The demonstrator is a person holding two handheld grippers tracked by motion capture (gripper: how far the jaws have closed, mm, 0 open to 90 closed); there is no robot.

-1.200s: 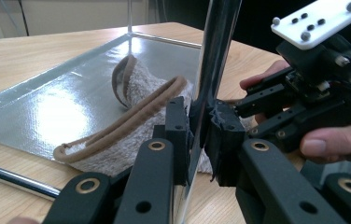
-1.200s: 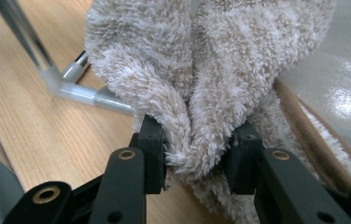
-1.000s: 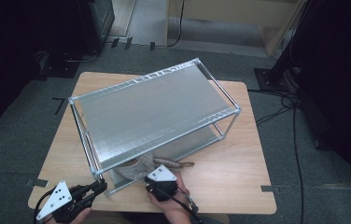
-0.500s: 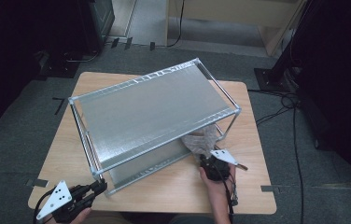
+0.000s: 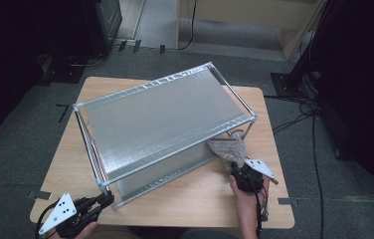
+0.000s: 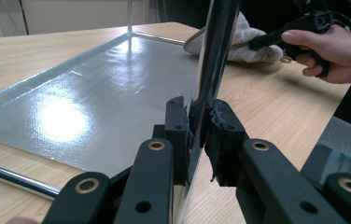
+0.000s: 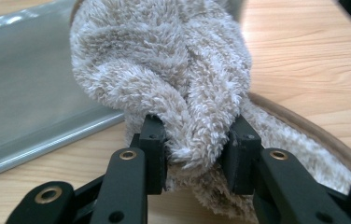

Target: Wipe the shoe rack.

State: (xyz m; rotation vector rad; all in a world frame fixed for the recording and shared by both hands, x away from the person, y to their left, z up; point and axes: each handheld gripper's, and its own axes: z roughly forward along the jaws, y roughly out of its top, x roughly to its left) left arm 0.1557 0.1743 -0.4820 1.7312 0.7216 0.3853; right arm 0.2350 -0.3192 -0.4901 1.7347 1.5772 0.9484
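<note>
Now right tool point(image 7: 194, 140) grips fluffy towel point(image 7: 173, 79) bunched between pads; left tool point(image 6: 197, 128) clamps rack post point(image 6: 213, 60).

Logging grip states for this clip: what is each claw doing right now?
Left claw: shut on the rack's front post.
Right claw: shut on the fluffy cloth.

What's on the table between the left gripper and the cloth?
In the high view, bare wood tabletop along the front edge, beside the rack's lower shelf. The left gripper clamps the rack's corner post; the right gripper holds the cloth.
</note>
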